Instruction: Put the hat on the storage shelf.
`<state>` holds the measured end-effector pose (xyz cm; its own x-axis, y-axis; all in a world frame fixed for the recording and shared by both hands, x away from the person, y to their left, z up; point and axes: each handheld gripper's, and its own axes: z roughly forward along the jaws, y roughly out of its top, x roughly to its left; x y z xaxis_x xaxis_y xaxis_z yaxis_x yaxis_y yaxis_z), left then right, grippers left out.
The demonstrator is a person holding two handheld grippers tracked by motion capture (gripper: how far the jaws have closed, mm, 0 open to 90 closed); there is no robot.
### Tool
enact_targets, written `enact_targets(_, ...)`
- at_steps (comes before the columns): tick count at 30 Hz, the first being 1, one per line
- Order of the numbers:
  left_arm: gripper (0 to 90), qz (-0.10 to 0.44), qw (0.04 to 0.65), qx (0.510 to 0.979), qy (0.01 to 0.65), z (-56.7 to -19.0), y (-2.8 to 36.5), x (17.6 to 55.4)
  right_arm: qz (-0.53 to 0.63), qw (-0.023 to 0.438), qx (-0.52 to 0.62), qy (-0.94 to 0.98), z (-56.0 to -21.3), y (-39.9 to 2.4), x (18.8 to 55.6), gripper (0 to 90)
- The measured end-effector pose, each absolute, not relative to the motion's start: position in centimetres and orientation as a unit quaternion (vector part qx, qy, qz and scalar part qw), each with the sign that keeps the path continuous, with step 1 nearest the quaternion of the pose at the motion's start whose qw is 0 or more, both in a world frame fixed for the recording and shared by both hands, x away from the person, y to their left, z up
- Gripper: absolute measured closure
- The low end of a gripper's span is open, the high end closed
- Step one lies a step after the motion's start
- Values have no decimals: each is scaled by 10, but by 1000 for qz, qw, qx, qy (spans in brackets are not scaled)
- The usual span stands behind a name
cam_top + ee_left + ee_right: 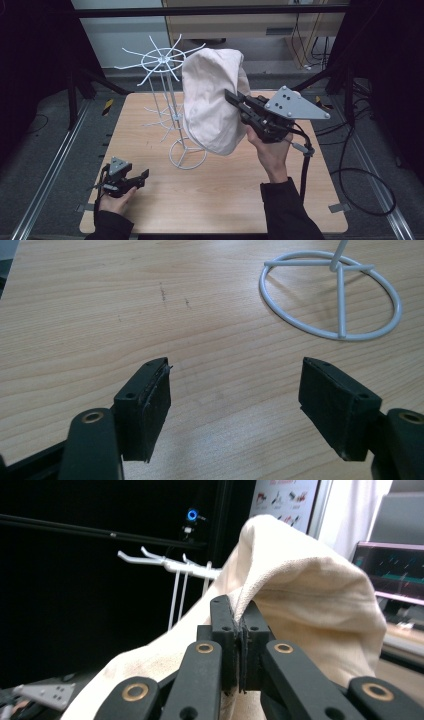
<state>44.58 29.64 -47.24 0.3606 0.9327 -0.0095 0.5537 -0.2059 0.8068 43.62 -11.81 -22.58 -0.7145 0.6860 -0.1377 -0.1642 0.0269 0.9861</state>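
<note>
Cream cloth (210,105) is hanging above the bench (225,190), beside the white wire rack (167,90), pinched by the right gripper's (231,96) closed fingers; the left gripper (142,176) is resting open near the bench's front-left edge.

The table (215,200) is seen from above and in front. The rack (172,107) base (330,295) is viewed closely, low across the tabletop, beside the rack. The rack's arms (165,562) are viewed level, past cloth (310,595).
</note>
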Motion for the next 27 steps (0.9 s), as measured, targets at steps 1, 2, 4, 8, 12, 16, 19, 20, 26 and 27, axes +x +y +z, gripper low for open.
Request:
enact_targets(1,284,252,375,735,506,-472,296,446,666,316,205,644,-229,-118,437,883)
enact_targets(2,284,252,375,735,505,-472,296,446,663,313,208,647,-232,-118,438,882)
enact_targets(4,284,252,375,735,506,-472,296,446,662,306,213,650,-238,-119,440,881)
enact_targets(8,284,252,374,736,505,-473,296,446,651,290,226,664,-253,-120,444,877)
enact_targets(12,284,252,374,736,504,-473,296,446,642,280,237,674,-264,-120,447,873)
enact_targets(16,284,252,374,736,505,-473,295,446,635,273,242,681,-271,-119,449,869)
enact_targets(19,284,252,374,736,505,-473,296,446,627,261,249,690,-281,-116,453,851)
enact_targets(20,284,252,374,736,505,-473,296,446,626,260,250,692,-283,-114,454,844)
enact_targets(26,284,250,375,736,506,-473,295,446,614,254,257,702,-294,-110,454,792)
enact_targets(27,284,250,375,736,506,-473,295,446,611,255,260,703,-295,-110,454,768)
